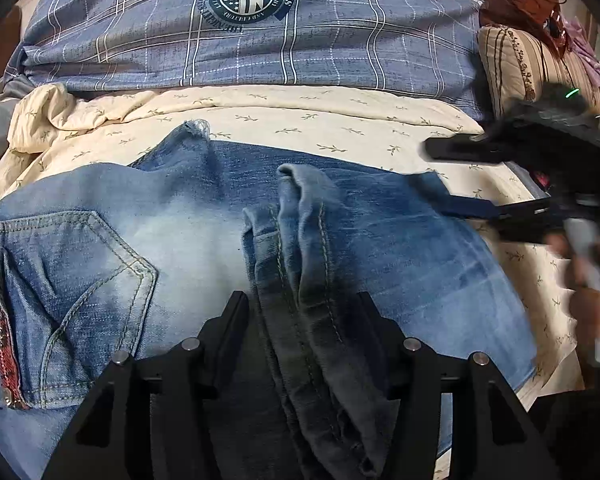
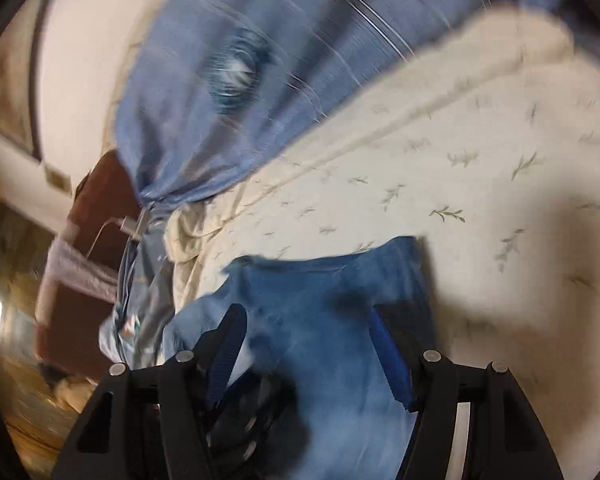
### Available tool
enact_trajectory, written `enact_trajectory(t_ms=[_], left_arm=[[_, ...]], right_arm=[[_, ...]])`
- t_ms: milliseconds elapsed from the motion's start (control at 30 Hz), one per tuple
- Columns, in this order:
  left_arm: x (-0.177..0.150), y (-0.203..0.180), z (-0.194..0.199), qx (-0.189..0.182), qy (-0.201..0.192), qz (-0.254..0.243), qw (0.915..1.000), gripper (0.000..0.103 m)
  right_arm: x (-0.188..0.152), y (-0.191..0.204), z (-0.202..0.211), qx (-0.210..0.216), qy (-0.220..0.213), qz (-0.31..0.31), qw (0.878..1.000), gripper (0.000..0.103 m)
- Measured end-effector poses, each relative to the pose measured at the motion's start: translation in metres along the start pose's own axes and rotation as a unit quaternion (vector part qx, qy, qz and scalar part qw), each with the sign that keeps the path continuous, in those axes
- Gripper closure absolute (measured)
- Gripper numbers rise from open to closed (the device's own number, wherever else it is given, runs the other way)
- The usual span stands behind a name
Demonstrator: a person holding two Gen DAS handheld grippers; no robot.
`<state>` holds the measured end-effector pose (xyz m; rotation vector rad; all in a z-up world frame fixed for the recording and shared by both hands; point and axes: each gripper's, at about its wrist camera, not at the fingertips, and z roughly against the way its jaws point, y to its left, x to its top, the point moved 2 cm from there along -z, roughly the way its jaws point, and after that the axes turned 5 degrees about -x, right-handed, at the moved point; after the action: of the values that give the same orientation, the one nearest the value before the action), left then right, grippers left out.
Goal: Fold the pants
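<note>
Faded blue jeans [image 1: 188,224] lie on a cream leaf-print bedspread [image 1: 300,120], a back pocket [image 1: 72,300] at the left. My left gripper [image 1: 302,300] has its jaws apart on either side of a bunched denim seam fold [image 1: 304,248] that runs between them; I cannot tell if the fingers press it. My right gripper [image 1: 460,178] shows at the right, blurred, jaws apart around the jeans' right edge. In the right wrist view the right gripper [image 2: 306,314] is open over the jeans [image 2: 332,320], whose corner lies on the bedspread [image 2: 480,184].
A blue plaid pillow [image 1: 260,28] with a round crest lies behind the jeans, also blurred in the right wrist view [image 2: 220,92]. A striped cushion [image 1: 516,60] with brown and purple items sits at the far right. The bed's left edge and a wooden floor [image 2: 28,420] show.
</note>
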<state>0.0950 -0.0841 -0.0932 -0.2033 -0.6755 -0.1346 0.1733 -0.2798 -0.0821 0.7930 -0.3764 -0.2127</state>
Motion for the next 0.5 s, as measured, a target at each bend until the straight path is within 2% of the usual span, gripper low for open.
enact_trajectory(t_ms=[33,67,133,200,233,300,400,500], left_arm=[[0.000,0.000,0.000,0.000,-0.001,0.000,1.0000,0.048],[0.000,0.000,0.001,0.000,-0.001,0.001,1.0000,0.048],[-0.001,0.000,0.001,0.000,-0.001,0.003,1.0000,0.046],[-0.001,-0.002,0.001,0.001,-0.002,0.003,1.0000,0.045],[-0.001,-0.003,0.000,0.000,-0.003,0.002,1.0000,0.043],[-0.001,-0.003,0.002,-0.003,-0.005,0.004,1.0000,0.043],[-0.001,0.002,0.011,-0.020,-0.014,0.016,0.9996,0.043],[0.000,0.018,0.039,-0.039,-0.050,0.044,0.9970,0.043]], right_arm=[[0.005,-0.012,-0.003,0.032,-0.009,-0.030,0.999,0.041],[0.004,-0.015,0.002,0.041,-0.011,-0.042,0.998,0.041],[0.004,0.001,0.013,0.035,-0.013,-0.015,0.999,0.040],[0.003,0.015,0.021,0.046,-0.028,0.009,0.999,0.038],[0.005,0.017,0.022,0.052,-0.036,0.013,0.998,0.033],[0.010,0.005,0.004,-0.010,-0.025,0.017,0.999,0.029],[0.006,-0.004,0.019,0.022,-0.038,-0.017,0.999,0.030],[-0.011,0.015,0.047,0.027,-0.052,0.022,0.998,0.030]])
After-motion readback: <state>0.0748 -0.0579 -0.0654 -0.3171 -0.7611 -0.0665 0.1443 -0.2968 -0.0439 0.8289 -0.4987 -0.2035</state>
